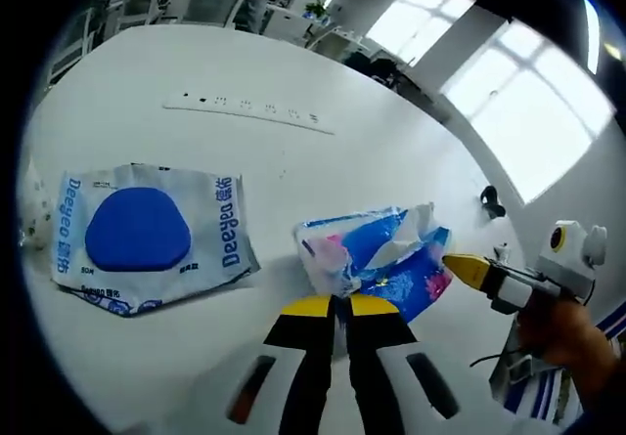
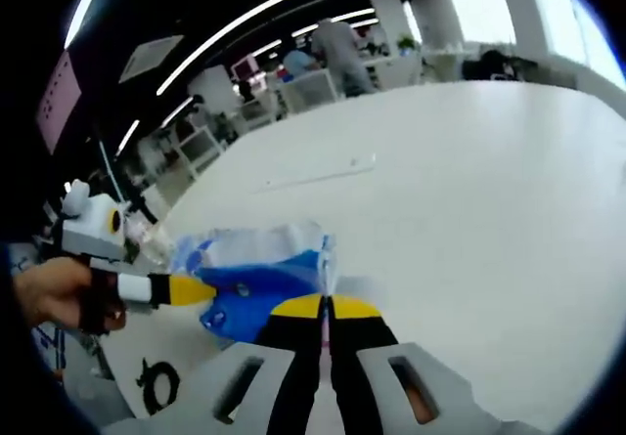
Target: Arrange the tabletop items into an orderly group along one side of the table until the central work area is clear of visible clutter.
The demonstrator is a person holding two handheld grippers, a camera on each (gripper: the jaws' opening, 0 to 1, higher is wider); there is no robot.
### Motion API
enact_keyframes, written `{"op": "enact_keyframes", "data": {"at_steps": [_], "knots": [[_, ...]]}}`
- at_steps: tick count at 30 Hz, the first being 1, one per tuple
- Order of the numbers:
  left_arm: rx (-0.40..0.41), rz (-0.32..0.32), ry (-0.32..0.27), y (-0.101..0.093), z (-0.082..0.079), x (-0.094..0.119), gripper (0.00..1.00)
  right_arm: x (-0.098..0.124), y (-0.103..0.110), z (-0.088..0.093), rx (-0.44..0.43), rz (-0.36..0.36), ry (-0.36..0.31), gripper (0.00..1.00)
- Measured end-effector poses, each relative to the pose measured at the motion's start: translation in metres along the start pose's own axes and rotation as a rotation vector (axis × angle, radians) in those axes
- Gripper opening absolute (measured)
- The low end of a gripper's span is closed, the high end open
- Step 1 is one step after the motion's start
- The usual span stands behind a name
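Note:
A soft blue and white tissue pack [image 1: 381,254] with pink flowers lies crumpled just beyond my left gripper [image 1: 337,305], whose yellow-tipped jaws are shut on its near edge. My right gripper [image 1: 468,270] comes in from the right and pinches the pack's other end. In the right gripper view the same tissue pack [image 2: 256,274] sits ahead of my right gripper [image 2: 328,306], shut on its white edge, while the left gripper [image 2: 184,289] grips it from the left, held by a hand [image 2: 47,293]. A flat Deeyeo wipes pack [image 1: 147,235] with a blue lid lies on the white table [image 1: 372,152] to the left.
A long white socket strip [image 1: 249,110] lies farther back on the table. A small black object [image 1: 492,200] sits near the right edge. Office chairs and desks [image 2: 293,88] stand beyond the table. A black cord [image 2: 156,386] curls at the lower left.

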State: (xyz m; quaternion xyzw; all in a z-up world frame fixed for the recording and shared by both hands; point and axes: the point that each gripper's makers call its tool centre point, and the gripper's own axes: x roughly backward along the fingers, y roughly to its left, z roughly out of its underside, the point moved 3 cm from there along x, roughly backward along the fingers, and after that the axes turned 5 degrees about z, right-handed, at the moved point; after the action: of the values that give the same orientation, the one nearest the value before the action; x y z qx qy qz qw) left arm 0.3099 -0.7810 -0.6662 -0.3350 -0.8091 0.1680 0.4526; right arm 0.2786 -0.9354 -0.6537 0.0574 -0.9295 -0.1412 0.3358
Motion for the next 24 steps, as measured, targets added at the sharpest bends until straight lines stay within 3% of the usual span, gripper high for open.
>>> {"op": "enact_keyframes", "data": {"at_steps": [13, 24], "knots": [[0.087, -0.020, -0.015, 0.016, -0.017, -0.018, 0.02, -0.030, -0.005, -0.014, -0.030, 0.011, 0.004, 0.00], [0.098, -0.036, -0.009, 0.029, -0.023, -0.026, 0.02, -0.047, -0.005, -0.008, -0.050, 0.011, 0.022, 0.00]]}}
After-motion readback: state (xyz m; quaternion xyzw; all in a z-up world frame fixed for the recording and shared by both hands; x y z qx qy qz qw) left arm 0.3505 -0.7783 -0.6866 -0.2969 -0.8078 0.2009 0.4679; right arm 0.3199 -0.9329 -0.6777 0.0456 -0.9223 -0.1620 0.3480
